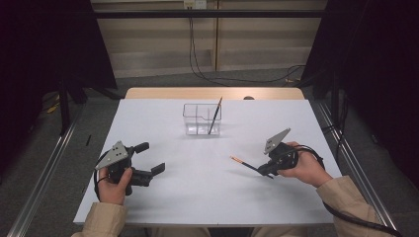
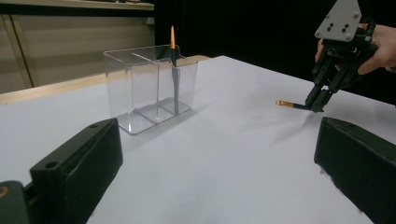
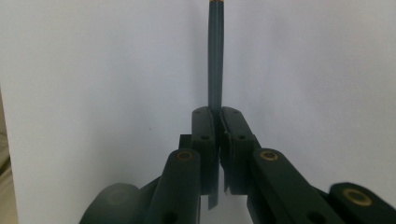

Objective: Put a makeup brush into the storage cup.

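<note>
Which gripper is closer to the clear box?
Neither clearly wins; they look about equally far. The left gripper sits open, near and left of the box. The right gripper, near and right, clamps a pencil.

My right gripper (image 3: 218, 116) hides the pencil's (image 3: 215, 60) middle; its far tip, past the frame's top edge, probably orange.

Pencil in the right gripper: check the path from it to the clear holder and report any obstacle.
Nothing visible blocks it. The right gripper is shut on the pencil, and bare white table lies between it and the clear holder, where another pencil stands.
</note>
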A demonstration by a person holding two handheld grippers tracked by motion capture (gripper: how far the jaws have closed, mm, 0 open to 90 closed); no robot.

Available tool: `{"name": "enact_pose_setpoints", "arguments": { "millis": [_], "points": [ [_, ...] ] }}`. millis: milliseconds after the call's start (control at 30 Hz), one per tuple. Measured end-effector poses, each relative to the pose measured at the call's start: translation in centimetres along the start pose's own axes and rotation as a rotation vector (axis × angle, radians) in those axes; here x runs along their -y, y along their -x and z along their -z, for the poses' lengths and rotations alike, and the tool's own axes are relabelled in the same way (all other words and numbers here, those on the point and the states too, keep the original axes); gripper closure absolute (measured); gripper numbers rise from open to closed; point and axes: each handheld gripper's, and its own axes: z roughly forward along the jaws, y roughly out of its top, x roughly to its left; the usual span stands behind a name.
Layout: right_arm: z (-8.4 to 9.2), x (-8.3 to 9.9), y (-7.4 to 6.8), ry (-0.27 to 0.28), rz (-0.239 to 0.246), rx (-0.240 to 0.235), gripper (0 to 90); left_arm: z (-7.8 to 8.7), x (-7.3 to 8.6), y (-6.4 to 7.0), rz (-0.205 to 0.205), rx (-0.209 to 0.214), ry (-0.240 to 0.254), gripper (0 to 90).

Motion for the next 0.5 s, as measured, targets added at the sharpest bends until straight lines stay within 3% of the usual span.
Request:
{"name": "enact_pose_setpoints", "arguments": {
  "millis": [500],
  "points": [
    [-0.15, -0.03, -0.09, 0.042, -0.008, -0.009, 84.9, -0.11, -0.04, 0.05, -0.002, 0.002, -0.001, 0.9]
  ]
}}
